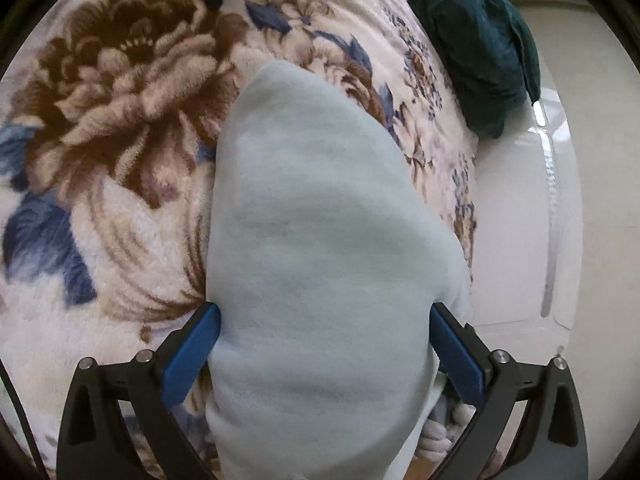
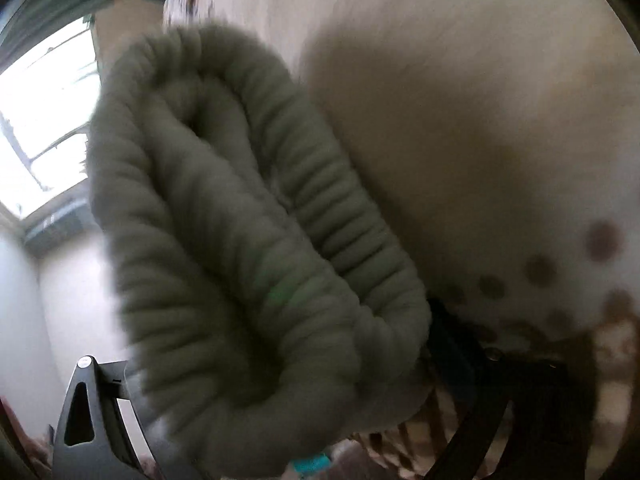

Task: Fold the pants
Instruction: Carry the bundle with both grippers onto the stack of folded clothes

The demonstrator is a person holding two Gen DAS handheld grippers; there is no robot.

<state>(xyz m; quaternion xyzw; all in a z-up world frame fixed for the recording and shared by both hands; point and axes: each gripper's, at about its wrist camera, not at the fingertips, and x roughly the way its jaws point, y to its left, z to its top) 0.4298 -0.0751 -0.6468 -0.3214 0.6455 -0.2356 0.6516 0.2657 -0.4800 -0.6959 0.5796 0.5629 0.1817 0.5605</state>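
Left wrist view: left claw (image 1: 324, 354) spread wide, blue pads (image 1: 192, 354) at either side of the pale blue pants (image 1: 320, 248). The pants fill the gap between the pads; edges reach both pads, but a pressing grip can't be confirmed, so it reads as released. The pants lie as a smooth folded bundle on the floral blanket (image 1: 120, 120) of a bed, running from near to far. Far right, a dark teal cloth (image 1: 472, 40) at the blanket edge, white surface (image 1: 520, 220) beyond.

Right wrist view, blurred: only here the ribbed waistband (image 2: 260, 220) of the pants shows, bunched, close to the lens. Right claw (image 2: 280, 380) spread wide, one finger hidden behind fabric, the pants between the jaws. Bright window (image 2: 44, 120) far left. No readable writing anywhere.
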